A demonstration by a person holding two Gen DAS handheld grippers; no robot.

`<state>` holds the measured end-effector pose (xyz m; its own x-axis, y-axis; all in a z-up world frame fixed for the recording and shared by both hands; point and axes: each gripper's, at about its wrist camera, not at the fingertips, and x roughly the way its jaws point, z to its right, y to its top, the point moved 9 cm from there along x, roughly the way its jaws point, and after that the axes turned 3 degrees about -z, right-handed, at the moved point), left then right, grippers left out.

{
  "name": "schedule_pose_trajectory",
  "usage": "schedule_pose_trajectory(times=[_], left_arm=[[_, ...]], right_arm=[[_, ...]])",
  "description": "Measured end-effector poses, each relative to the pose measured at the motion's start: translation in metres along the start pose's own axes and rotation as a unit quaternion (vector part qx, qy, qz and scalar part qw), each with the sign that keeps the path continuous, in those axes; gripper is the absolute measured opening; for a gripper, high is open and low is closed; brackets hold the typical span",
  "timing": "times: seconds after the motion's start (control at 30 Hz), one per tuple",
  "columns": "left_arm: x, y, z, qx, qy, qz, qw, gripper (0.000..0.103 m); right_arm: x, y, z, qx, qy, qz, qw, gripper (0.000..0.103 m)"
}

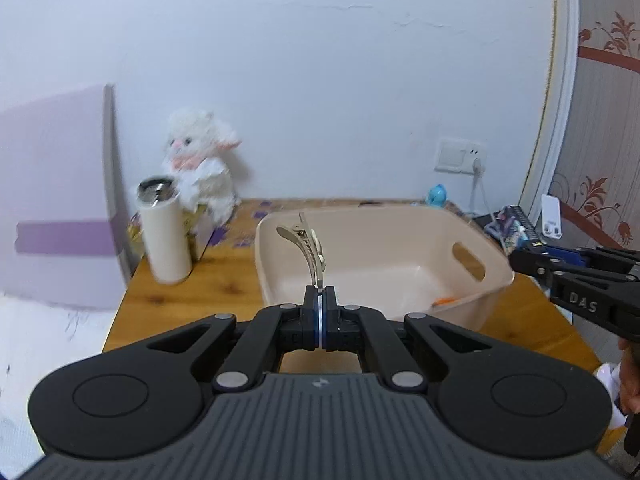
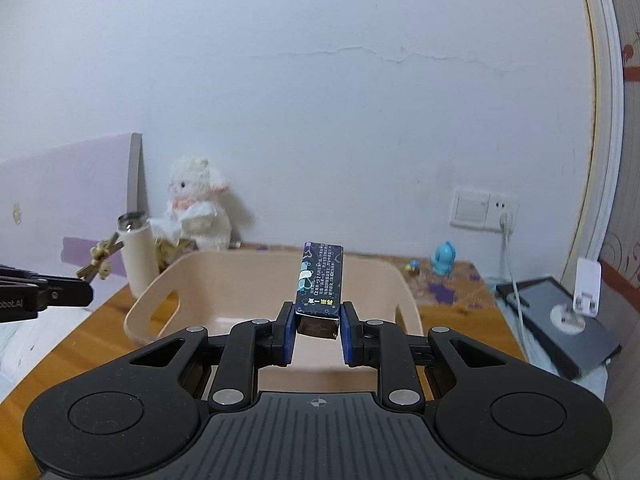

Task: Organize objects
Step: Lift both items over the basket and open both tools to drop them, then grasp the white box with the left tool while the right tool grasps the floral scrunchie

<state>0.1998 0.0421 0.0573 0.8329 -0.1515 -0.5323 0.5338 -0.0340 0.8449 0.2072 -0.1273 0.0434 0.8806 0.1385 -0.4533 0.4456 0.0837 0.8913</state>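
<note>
A beige plastic basket (image 1: pixel 472 236) stands on the wooden table (image 1: pixel 192 292). My left gripper (image 1: pixel 320 300) is shut on a beige hair clip (image 1: pixel 308 250) and holds it above the basket's near rim. My right gripper (image 2: pixel 318 320) is shut on a dark blue printed box (image 2: pixel 322 280) above the basket (image 2: pixel 148 312). In the left wrist view the right gripper (image 1: pixel 520 258) reaches in from the right with the box (image 1: pixel 514 226). In the right wrist view the left gripper (image 2: pixel 86 290) holds the clip (image 2: pixel 100 262) at the left. An orange item (image 1: pixel 446 301) lies in the basket.
A white tumbler (image 1: pixel 165 232) and a white plush toy (image 1: pixel 202 160) stand at the table's back left. A lilac board (image 1: pixel 56 200) leans at the left. A blue figurine (image 2: pixel 442 258), a wall socket (image 2: pixel 484 208) with cable and a dark tablet (image 2: pixel 560 320) are on the right.
</note>
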Motion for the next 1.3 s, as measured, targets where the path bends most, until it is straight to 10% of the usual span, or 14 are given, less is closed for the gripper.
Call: schedule_pose_trajectory(times=[0.73,0.77,0.83,0.9,1.3], left_arm=[[0.161,-0.008,0.026,0.026,0.003,-0.106,0.994,0.005],[0.158,-0.007,0.027,0.029,0.001,-0.103,0.9943,0.009],[0.15,-0.005,0.028,0.034,0.003,-0.099,0.9945,0.056],[0.137,-0.001,0.027,0.03,0.012,-0.085,0.9959,0.08],[0.075,-0.011,0.019,0.048,0.022,-0.072,0.996,0.087]], right_arm=[[0.117,-0.03,0.013,0.0,-0.012,-0.114,0.993,0.025],[0.116,-0.03,0.014,0.003,-0.012,-0.113,0.993,0.034],[0.109,-0.028,0.014,0.004,-0.01,-0.104,0.995,0.04],[0.1,-0.025,0.015,0.002,-0.012,-0.092,0.996,0.047],[0.042,-0.033,0.017,0.003,-0.013,-0.071,0.997,0.072]])
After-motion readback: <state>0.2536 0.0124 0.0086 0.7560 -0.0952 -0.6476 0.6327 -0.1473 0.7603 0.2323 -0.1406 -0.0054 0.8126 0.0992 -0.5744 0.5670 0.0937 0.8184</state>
